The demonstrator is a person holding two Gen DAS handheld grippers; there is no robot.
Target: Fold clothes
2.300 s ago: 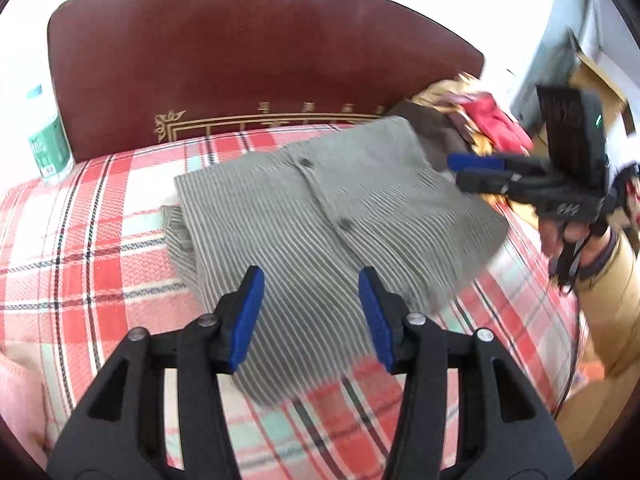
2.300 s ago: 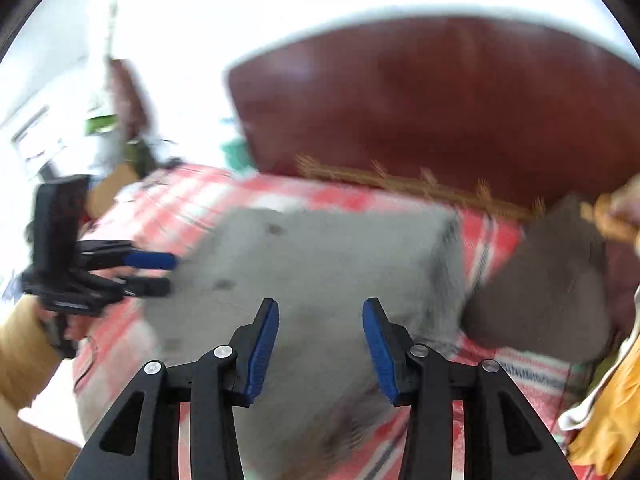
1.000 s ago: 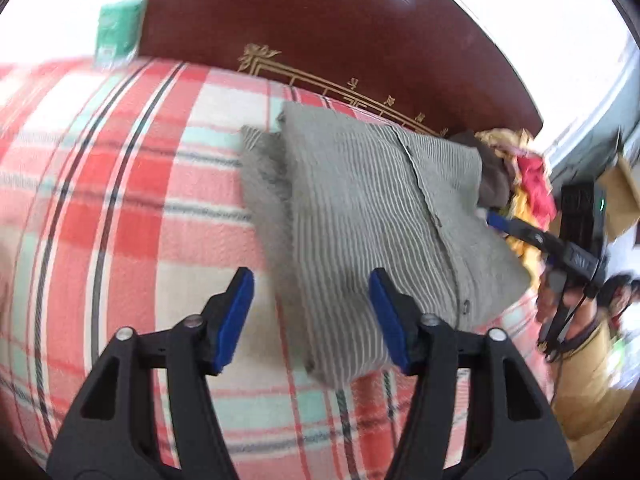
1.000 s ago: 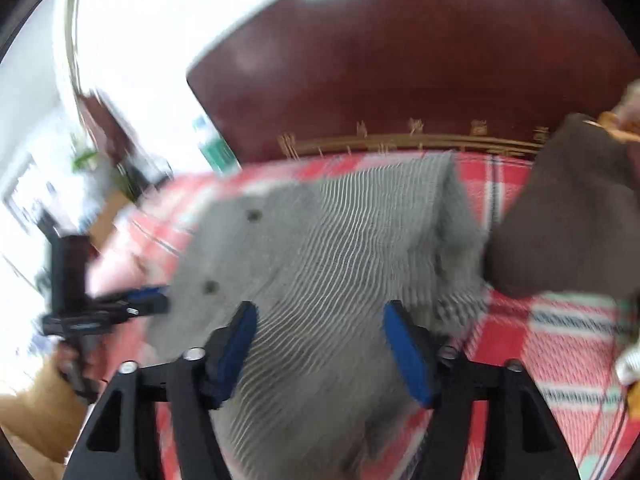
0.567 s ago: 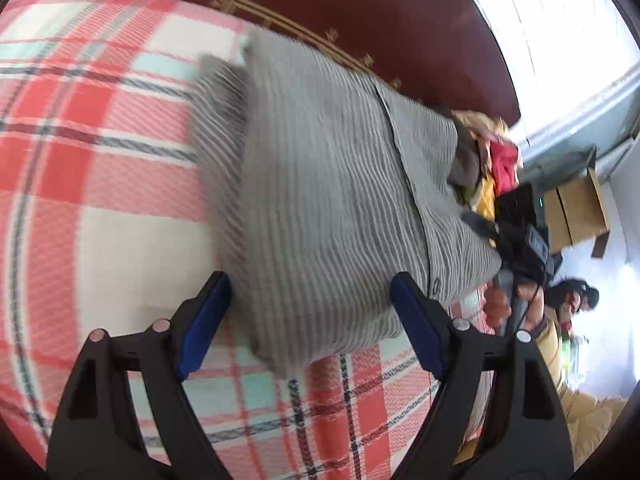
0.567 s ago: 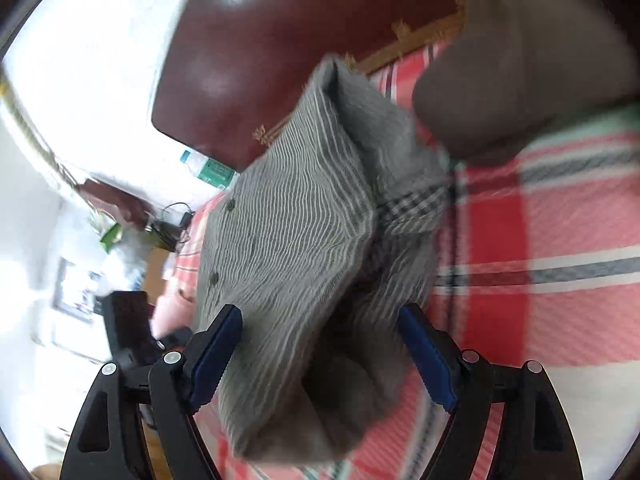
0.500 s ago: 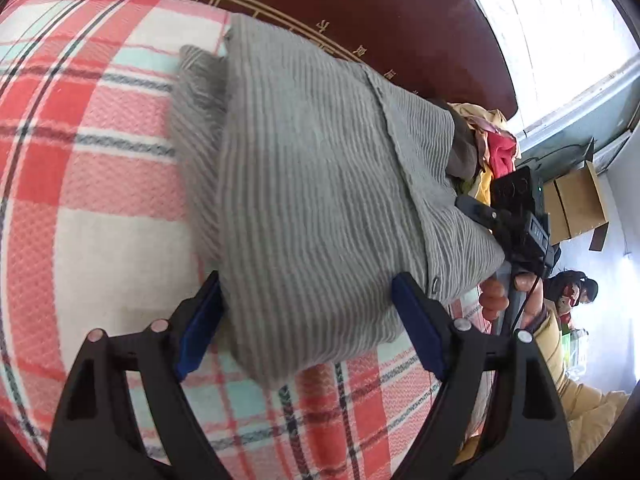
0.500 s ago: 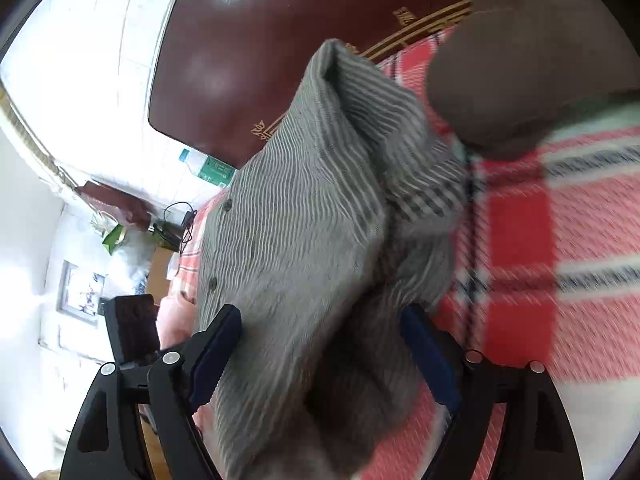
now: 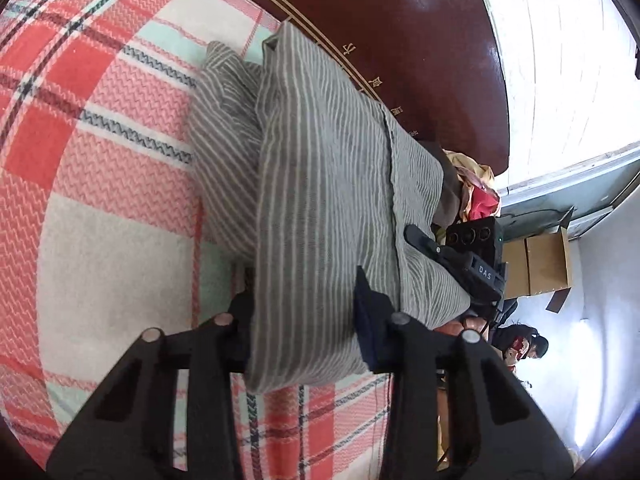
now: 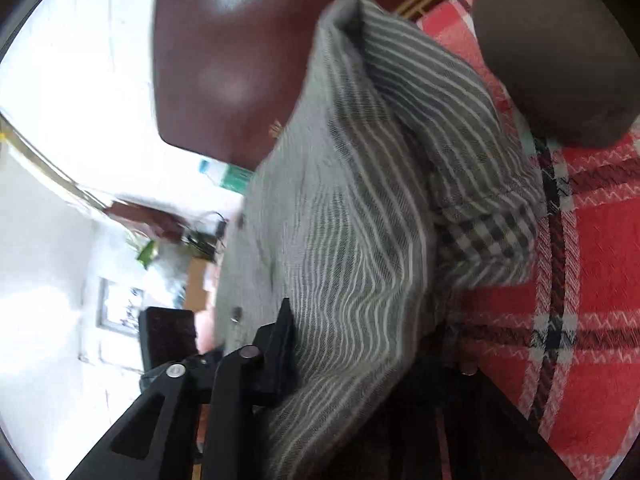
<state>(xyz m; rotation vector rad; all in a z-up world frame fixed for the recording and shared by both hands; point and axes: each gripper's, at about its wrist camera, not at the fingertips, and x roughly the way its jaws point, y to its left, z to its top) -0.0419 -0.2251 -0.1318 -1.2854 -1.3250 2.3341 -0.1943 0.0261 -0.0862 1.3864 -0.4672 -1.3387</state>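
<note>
A red plaid blanket (image 9: 100,152) covers the bed; dark wooden headboard (image 9: 420,40) behind; cardboard boxes (image 9: 536,264) stand far right.

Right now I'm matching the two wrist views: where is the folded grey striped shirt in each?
Left wrist: the folded grey striped shirt fills the centre, reaching down between the fingers.
Right wrist: centre, running from top to bottom.
Shared landmark: the dark red wooden headboard behind it.
</note>
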